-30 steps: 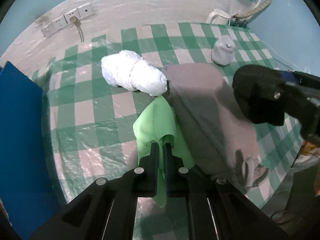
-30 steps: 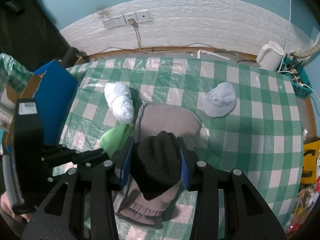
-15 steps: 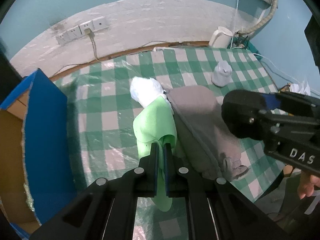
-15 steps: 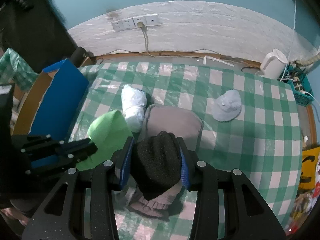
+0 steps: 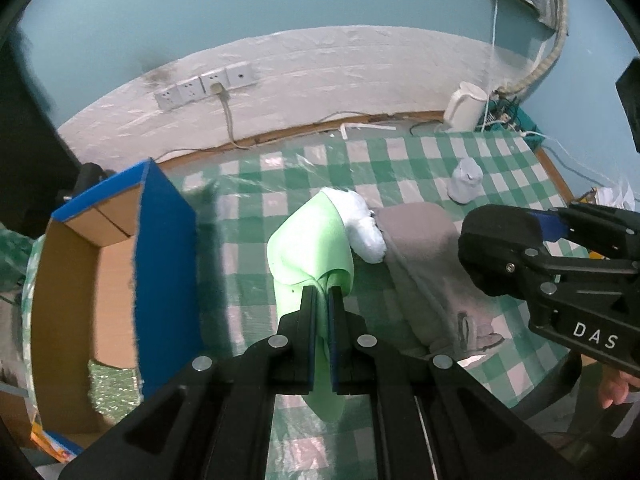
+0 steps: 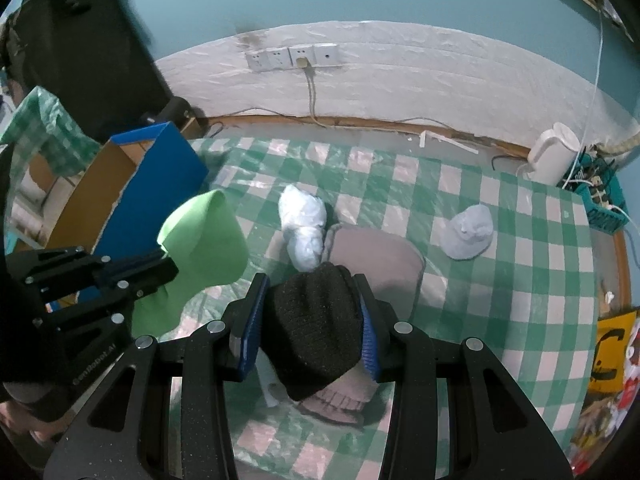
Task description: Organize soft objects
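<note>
Rising since a second ago, both grippers now show more wall and the open blue cardboard box [image 5: 160,264]. On the glossy green-checked tablecloth [image 6: 528,280] the flat gray knitted garment [image 6: 376,256] has stayed beside the white knotted bundle [image 6: 304,224]. The left gripper [image 5: 324,296] is clenched on a thin, smooth light-green cloth [image 5: 312,248], now hanging clear. The right gripper [image 6: 312,320] is grasping a coarse black knitted hat [image 6: 312,328].

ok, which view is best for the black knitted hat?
Right wrist view: the black knitted hat fills the centre, clamped between the right tongs, knit texture clear. The left wrist view shows it only as a dark lump at the tongs' tip, mostly from the side.
</note>
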A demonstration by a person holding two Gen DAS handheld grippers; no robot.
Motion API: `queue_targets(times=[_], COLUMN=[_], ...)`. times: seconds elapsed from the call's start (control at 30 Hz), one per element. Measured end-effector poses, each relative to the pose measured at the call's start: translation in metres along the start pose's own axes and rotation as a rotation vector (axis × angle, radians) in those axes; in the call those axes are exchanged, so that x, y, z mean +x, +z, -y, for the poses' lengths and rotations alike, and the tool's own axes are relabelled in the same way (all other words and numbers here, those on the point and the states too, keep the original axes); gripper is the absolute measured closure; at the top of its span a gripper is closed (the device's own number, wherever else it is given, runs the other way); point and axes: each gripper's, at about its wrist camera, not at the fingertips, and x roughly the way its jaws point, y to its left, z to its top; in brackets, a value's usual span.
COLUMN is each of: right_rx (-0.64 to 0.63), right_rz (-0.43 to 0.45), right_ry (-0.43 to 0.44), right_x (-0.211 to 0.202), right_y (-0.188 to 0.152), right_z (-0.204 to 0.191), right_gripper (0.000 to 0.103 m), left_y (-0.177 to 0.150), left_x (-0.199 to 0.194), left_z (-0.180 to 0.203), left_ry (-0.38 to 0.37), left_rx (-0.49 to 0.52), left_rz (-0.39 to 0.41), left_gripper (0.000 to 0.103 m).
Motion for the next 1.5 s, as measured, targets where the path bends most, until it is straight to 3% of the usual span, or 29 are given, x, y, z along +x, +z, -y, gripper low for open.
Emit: queue_targets(times=[0.5,1.5], right_rx=[-0.040,-0.216], right_rz=[0.030,0.054], right_ry=[0.013,0.121], right_x=[-0.012,-0.011], right_y=[0.014,0.052], right_z=[-0.032,-0.156], right_gripper=[0.063,0.063], left_y=[-0.001,-0.035], left_x=[-0.039,-0.088], left_z=[-0.032,-0.128], left_ry=[0.053,0.187], left_rx=[-0.056,-0.226], left_rz=[0.075,0.135], left_gripper=[0.098,0.098])
